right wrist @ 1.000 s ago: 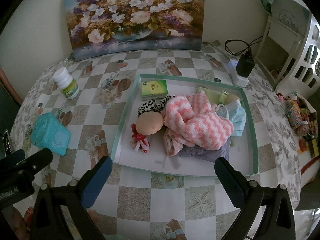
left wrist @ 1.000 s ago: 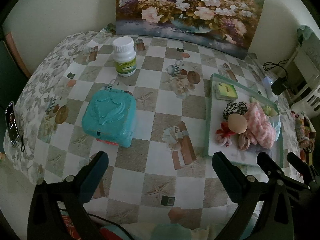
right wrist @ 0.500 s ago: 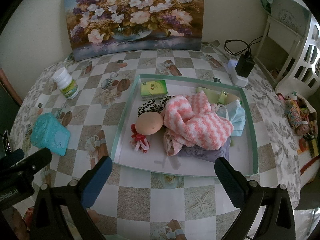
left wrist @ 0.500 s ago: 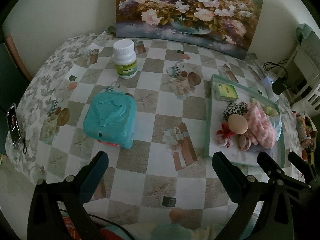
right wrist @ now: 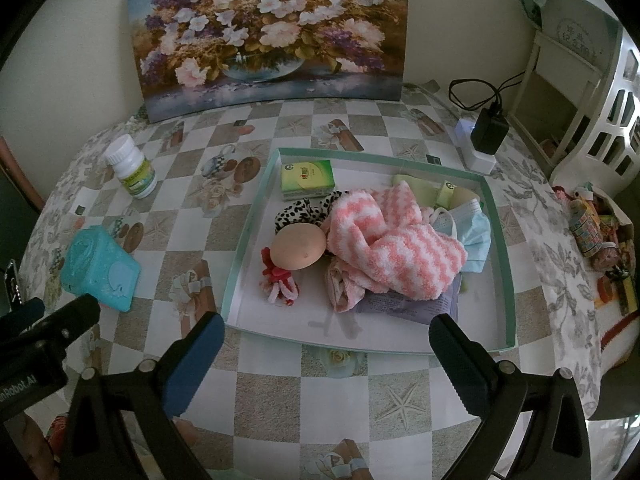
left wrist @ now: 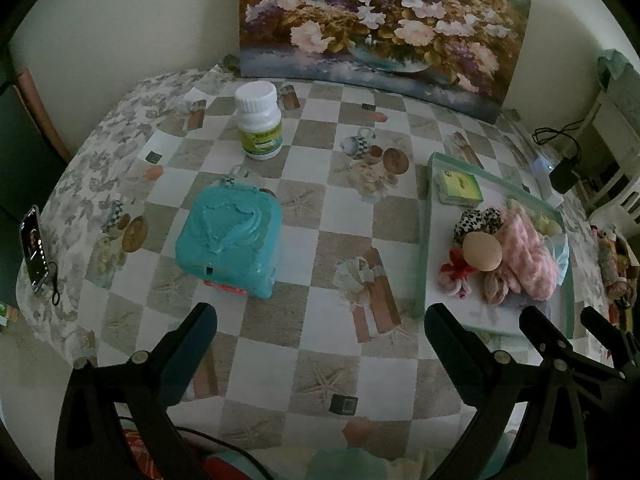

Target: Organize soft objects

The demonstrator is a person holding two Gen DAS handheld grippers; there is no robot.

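A shallow green-rimmed tray (right wrist: 505,280) (left wrist: 423,256) holds soft things: a pink-and-white fuzzy sock (right wrist: 392,248) (left wrist: 528,256), a beige puff (right wrist: 298,246) (left wrist: 482,251), a spotted scrunchie (right wrist: 304,210), a red-and-pink scrunchie (right wrist: 278,280), a blue face mask (right wrist: 474,236), pale green socks (right wrist: 424,192) and a green tissue pack (right wrist: 306,174) (left wrist: 459,186). My right gripper (right wrist: 326,344) is open and empty, just before the tray's near rim. My left gripper (left wrist: 320,332) is open and empty over the tablecloth, left of the tray.
A teal wet-wipe box (left wrist: 230,240) (right wrist: 100,268) lies left of the tray, with a white pill bottle (left wrist: 260,120) (right wrist: 132,168) behind it. A flower painting (right wrist: 272,32) leans on the wall. A charger (right wrist: 486,136) sits back right. A phone (left wrist: 34,252) lies at the left table edge.
The left gripper has drawn back and risen slightly, so the wipe box and bottle sit a little farther off. The right gripper has barely moved. Both stay open.
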